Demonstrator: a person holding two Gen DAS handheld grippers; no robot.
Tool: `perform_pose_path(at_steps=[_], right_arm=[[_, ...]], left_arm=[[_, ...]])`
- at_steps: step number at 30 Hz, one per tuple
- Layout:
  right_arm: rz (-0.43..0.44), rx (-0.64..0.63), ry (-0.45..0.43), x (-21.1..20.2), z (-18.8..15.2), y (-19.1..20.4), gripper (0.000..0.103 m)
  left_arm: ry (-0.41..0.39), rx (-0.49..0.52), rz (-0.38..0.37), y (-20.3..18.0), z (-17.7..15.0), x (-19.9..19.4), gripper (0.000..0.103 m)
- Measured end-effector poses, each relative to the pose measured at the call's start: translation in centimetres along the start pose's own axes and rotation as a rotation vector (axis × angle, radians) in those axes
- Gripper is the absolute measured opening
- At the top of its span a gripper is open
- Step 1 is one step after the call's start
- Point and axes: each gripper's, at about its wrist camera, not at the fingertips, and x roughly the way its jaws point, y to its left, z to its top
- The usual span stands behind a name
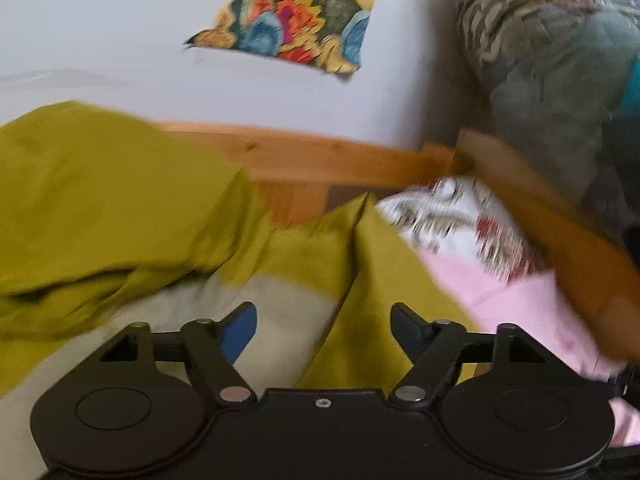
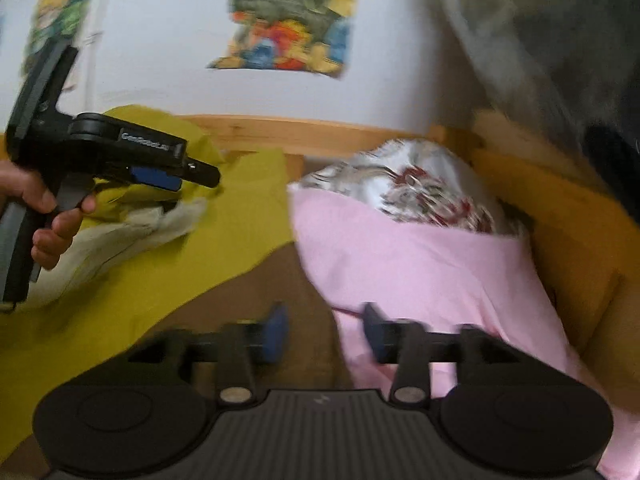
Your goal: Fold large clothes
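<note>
Your garment (image 2: 168,264) lies left of the pillow (image 2: 420,264) on the bed; the wooden rail (image 2: 320,136) runs behind both, a poster (image 2: 288,24) on the wall above.

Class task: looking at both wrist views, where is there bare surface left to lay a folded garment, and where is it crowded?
One bare patch: the brown surface between the olive-yellow garment and the pink pillow, ahead of the right gripper. Crowded elsewhere: the garment fills the left side under the left gripper; the pink pillow and floral pillow fill the right, against the wooden frame.

Black tongs (image 1: 324,332), blue pads (image 1: 240,334), bare-skinned hand (image 2: 48,216).
</note>
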Motion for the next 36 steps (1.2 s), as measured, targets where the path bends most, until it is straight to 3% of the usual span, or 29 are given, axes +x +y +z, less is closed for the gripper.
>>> perform_pose_path(at_steps=[3, 6, 11, 15, 19, 22, 25, 28, 31, 34, 36], right_arm=[[-0.014, -0.129, 0.044, 0.2, -0.5, 2.4, 0.067], [-0.09, -0.196, 0.121, 1.6, -1.7, 3.5, 0.067], [-0.134, -0.153, 0.132, 0.9, -1.8, 3.5, 0.069], [-0.078, -0.112, 0.108, -2.2, -1.1, 4.5, 0.081], [0.002, -0.06, 0.053, -6.9, -0.6, 6.2, 0.095], [0.083, 0.003, 0.024, -10.6, -0.7, 7.7, 0.103], [0.155, 0.069, 0.011, -14.2, -1.1, 9.4, 0.103], [0.192, 0.149, 0.004, -17.5, -2.1, 11.1, 0.103], [0.215, 0.239, 0.021, -19.5, -3.6, 11.8, 0.103], [0.254, 0.286, 0.063, -19.8, -5.1, 12.1, 0.103], [0.258, 0.282, 0.095, -19.5, -6.2, 12.2, 0.103]], left_arm=[[0.069, 0.023, 0.079, 0.8, -3.0, -2.9, 0.081], [0.119, 0.063, 0.142, 1.6, -6.0, -5.9, 0.084], [0.178, 0.095, 0.205, 3.5, -10.4, -11.0, 0.084], [0.133, 0.054, 0.248, 4.3, -12.1, -15.9, 0.084], [0.043, 0.0, 0.304, 4.4, -12.2, -22.0, 0.097], [-0.001, -0.036, 0.37, 4.9, -12.1, -26.7, 0.1], [-0.019, -0.064, 0.513, 6.5, -12.3, -31.4, 0.102], [-0.04, -0.05, 0.722, 8.7, -12.6, -35.4, 0.102], [-0.008, -0.043, 0.926, 12.3, -12.7, -38.1, 0.102], [0.001, -0.138, 1.046, 16.1, -12.8, -40.7, 0.102], [0.002, -0.238, 1.084, 18.3, -12.8, -41.8, 0.099]])
